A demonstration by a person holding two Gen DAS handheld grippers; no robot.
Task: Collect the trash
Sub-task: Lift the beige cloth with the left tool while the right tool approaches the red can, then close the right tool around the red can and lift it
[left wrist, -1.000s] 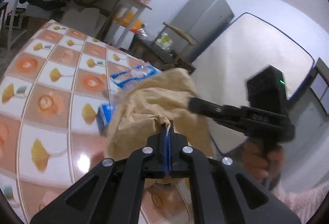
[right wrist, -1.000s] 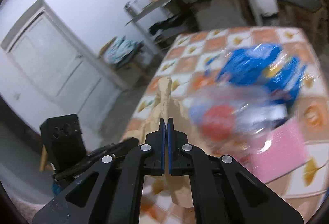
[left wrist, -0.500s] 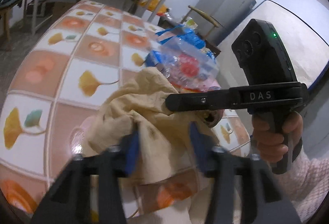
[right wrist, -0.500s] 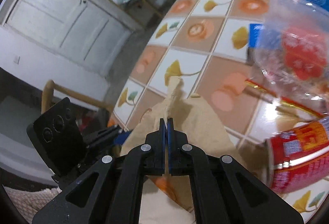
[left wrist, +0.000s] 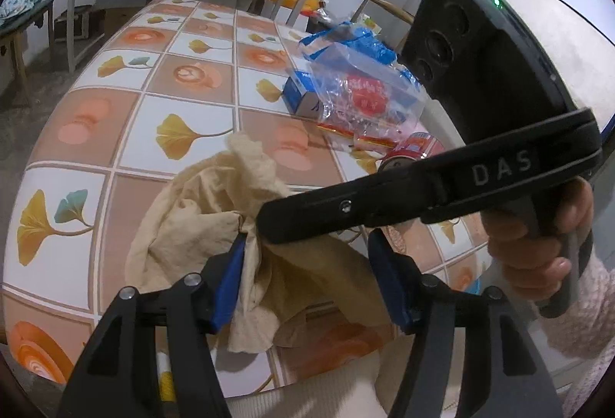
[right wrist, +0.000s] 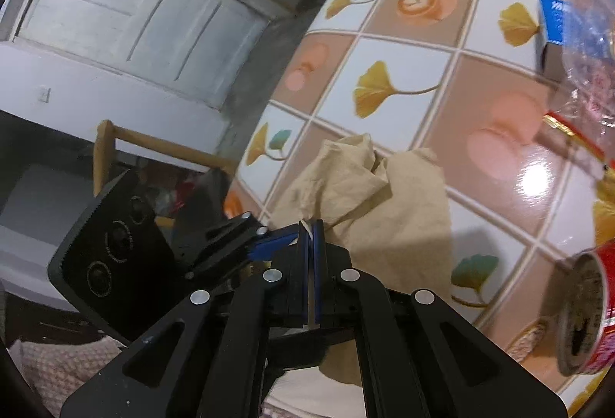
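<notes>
Trash bag point(left wrist: 215, 226), a crumpled beige paper one, lies at the table's point(left wrist: 115, 118) near edge; our right gripper point(right wrist: 310, 226) pinches its rim, while our left gripper point(left wrist: 307, 264), jaws just spread, straddles it, freeing the mouth for litter.

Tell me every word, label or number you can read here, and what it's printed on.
"DAS": on the right gripper, along its black side.
Blue carton: white print, too small to read.
Red can: white lettering, blurred.
Red label inside the clear plastic bag: characters too blurred to read.
</notes>
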